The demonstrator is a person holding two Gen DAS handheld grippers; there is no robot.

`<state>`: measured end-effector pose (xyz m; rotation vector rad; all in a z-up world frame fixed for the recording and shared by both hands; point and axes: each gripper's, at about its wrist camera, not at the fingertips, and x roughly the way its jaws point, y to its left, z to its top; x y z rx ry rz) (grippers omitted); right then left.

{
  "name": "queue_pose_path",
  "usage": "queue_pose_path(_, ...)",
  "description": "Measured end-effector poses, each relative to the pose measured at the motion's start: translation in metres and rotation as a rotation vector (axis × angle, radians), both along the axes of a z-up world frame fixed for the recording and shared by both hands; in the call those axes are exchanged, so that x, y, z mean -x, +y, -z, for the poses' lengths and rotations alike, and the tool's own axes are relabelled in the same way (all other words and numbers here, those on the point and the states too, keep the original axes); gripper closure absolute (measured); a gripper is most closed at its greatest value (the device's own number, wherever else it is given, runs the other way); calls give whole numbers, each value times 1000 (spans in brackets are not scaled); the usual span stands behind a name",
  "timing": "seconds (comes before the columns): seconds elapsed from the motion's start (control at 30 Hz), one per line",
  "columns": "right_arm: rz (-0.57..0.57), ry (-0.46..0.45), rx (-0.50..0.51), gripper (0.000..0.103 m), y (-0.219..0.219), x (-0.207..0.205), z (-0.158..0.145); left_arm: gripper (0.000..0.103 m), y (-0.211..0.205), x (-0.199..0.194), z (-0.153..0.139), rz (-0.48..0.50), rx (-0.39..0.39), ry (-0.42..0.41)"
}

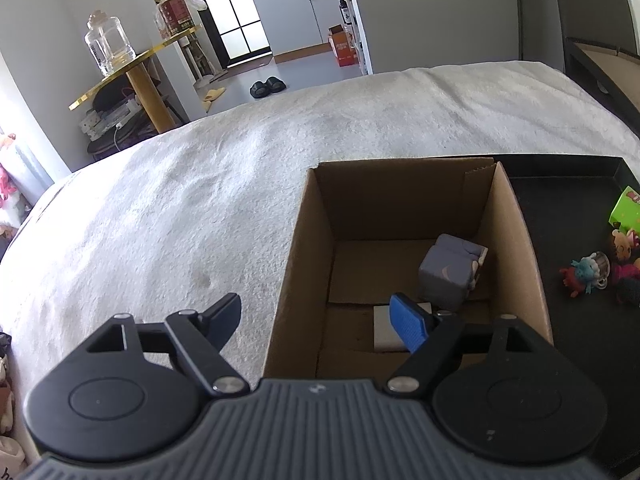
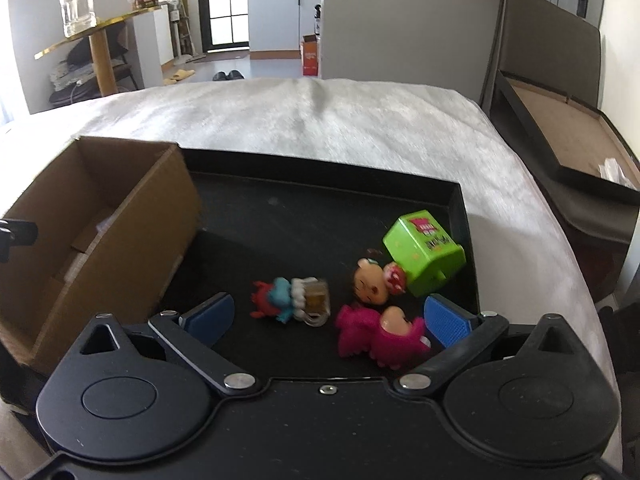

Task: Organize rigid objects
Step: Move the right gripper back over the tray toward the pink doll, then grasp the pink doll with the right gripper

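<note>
An open cardboard box [image 1: 308, 240] stands on a white bed beside a black tray [image 1: 568, 208]. Inside the box lie a grey-purple cube [image 1: 448, 276] and a flat white block [image 1: 386, 328]. My left gripper [image 1: 320, 320] is open and empty over the box's near left wall. In the right wrist view, the tray [image 2: 304, 200] holds a green box [image 2: 424, 256], a small doll head [image 2: 372, 284], a blue-and-red figure [image 2: 292, 300] and a pink figure [image 2: 380, 336]. My right gripper [image 2: 328, 320] is open and empty just above these toys.
The white bed cover [image 1: 200, 200] spreads left and beyond the box. A gold side table with a glass jar [image 1: 106, 42] stands beyond the bed. A dark bench [image 2: 560, 152] runs along the right of the bed. The box also shows in the right wrist view [image 2: 100, 216].
</note>
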<state>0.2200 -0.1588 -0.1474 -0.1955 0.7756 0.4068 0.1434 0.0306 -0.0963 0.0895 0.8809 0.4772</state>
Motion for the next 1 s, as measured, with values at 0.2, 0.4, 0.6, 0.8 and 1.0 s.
queue_pose_path(0.2,45,24,-8,7,-11,-10,14,22,-6,-5,5,9,3,11)
queue_pose_path(0.4,78,46,-12,10,-14,-26,25,22,-8,-8,9,15,0,24)
queue_pose_path(0.6,72,75,27,13,-12,-34,39,20,-11,-12,13,15,-12,36)
queue_pose_path(0.8,60,116,30,39,-18,-30,43,18,-16,-13,15,15,-29,42)
queue_pose_path(1.0,56,98,24,39,-23,-24,34,18,-18,-11,12,13,-35,32)
